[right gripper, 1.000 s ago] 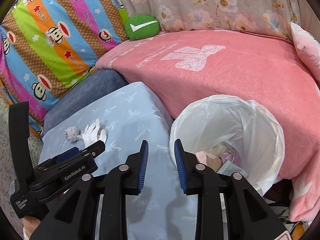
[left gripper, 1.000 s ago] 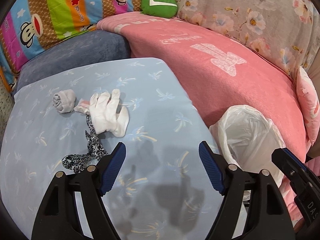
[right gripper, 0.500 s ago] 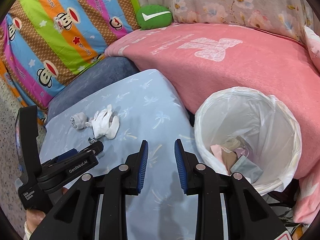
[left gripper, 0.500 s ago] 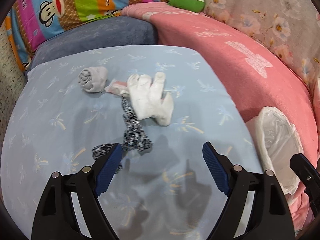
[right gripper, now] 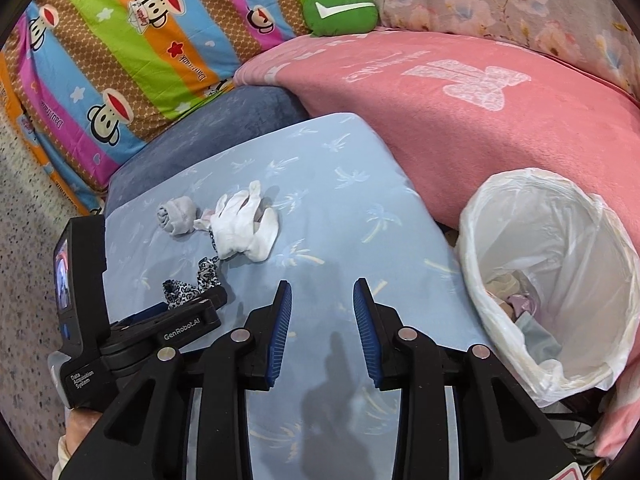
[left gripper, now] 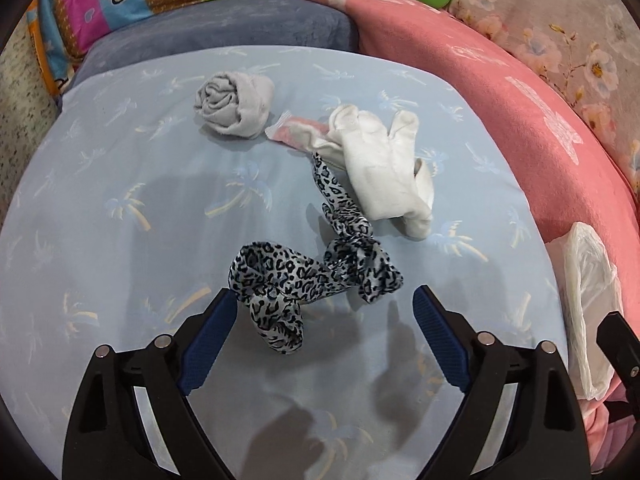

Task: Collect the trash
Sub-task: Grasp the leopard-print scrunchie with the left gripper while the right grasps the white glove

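On the light blue cushion [left gripper: 120, 208] lie a leopard-print fabric strip [left gripper: 316, 276], white socks [left gripper: 384, 172], a rolled grey sock [left gripper: 234, 104] and a pink-and-white wrapper [left gripper: 294, 132] partly under the white socks. My left gripper [left gripper: 324, 316] is open, its fingers either side of the near end of the leopard strip, close above the cushion. My right gripper [right gripper: 322, 308] is open and empty over the cushion, left of the bin lined with a white bag [right gripper: 556, 276], which holds some trash. The same items show small in the right wrist view [right gripper: 236, 224].
A pink blanket [right gripper: 460, 112] covers the sofa behind the cushion and bin. A striped monkey-print pillow [right gripper: 120, 40], a green cushion [right gripper: 340, 10] and a dark blue cushion [right gripper: 216, 128] lie at the back. Speckled floor [right gripper: 24, 208] lies to the left.
My left gripper has moved forward and down toward the leopard strip, which now lies between its open fingers. My right gripper has pulled back from the bin and opened a little wider.
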The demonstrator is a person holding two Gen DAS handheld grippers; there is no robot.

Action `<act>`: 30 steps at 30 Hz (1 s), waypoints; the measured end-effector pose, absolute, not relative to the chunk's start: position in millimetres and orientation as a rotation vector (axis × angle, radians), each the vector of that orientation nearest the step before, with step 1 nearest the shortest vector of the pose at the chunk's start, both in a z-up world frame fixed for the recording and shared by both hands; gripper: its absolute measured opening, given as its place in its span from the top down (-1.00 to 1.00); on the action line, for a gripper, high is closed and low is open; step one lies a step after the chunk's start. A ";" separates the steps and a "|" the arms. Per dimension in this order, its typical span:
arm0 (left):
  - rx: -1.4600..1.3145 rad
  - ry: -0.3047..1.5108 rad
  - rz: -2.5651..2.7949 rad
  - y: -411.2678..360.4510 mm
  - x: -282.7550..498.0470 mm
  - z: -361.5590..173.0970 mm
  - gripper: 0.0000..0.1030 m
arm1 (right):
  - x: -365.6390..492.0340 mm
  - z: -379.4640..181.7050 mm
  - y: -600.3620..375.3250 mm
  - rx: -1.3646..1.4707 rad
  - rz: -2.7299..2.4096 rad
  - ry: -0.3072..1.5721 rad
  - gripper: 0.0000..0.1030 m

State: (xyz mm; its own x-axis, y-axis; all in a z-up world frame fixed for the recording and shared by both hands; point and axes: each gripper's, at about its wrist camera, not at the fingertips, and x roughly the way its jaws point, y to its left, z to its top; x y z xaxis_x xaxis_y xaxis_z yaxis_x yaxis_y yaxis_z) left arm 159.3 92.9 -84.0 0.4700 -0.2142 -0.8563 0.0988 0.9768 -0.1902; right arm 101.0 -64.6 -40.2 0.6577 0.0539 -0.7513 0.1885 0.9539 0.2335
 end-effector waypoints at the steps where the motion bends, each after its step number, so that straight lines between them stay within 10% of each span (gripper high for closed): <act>1: -0.128 1.070 -0.196 94.5 160.8 -85.5 -0.65 | 104.1 -41.9 -62.1 0.302 -0.075 0.858 0.37; 8: -0.174 1.085 -0.209 108.2 167.9 -90.4 -0.12 | 124.1 -51.8 -48.2 0.292 -0.052 0.887 0.37; 13: -0.193 1.090 -0.215 117.6 170.6 -89.1 0.71 | 142.8 -57.7 -35.1 0.285 -0.025 0.902 0.37; 30: -0.199 1.013 -0.159 147.6 194.7 -68.2 0.84 | 218.9 -83.2 2.6 0.317 0.036 0.947 0.16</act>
State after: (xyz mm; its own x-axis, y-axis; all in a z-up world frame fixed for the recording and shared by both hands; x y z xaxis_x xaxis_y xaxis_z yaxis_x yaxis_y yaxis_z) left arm 194.7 147.6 -68.2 0.5207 -0.2237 -0.8239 0.0396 0.9703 -0.2385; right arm 218.9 2.6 -83.2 0.5870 0.1681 -0.7920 0.1077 0.9533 0.2822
